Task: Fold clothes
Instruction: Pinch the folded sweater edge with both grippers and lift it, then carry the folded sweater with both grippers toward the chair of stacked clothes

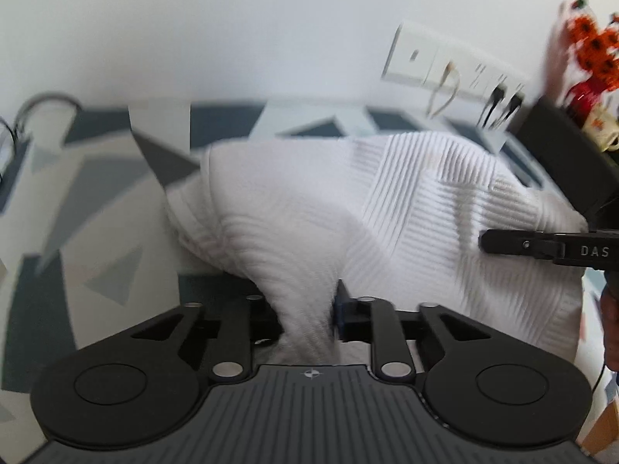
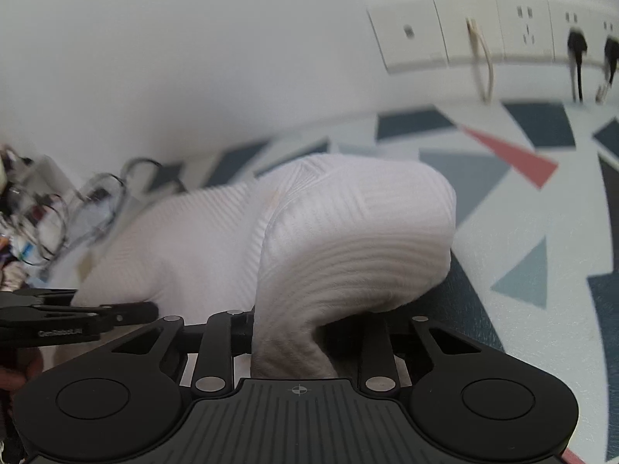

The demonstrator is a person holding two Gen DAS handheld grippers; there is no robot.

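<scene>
White garment [image 1: 387, 208] is bunched over the patterned table [image 1: 77, 201], lifted at 2 points, its long axis running left-right btwn the claws. Left gripper [image 1: 309, 313] is clamped on one end, right gripper [image 2: 286, 332] on the other w/ cloth ballooning over it. Both equally near; next fold prob. turns on bringing the ends together.

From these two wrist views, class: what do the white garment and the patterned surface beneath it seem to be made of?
White garment: probably a soft ribbed or waffle knit, matte; fine raised ridges run in blocks and it bunches softly between the left gripper and the right gripper.
Patterned surface: smooth, flat, printed triangles; possibly a tablecloth or mat, hard to tell.
</scene>
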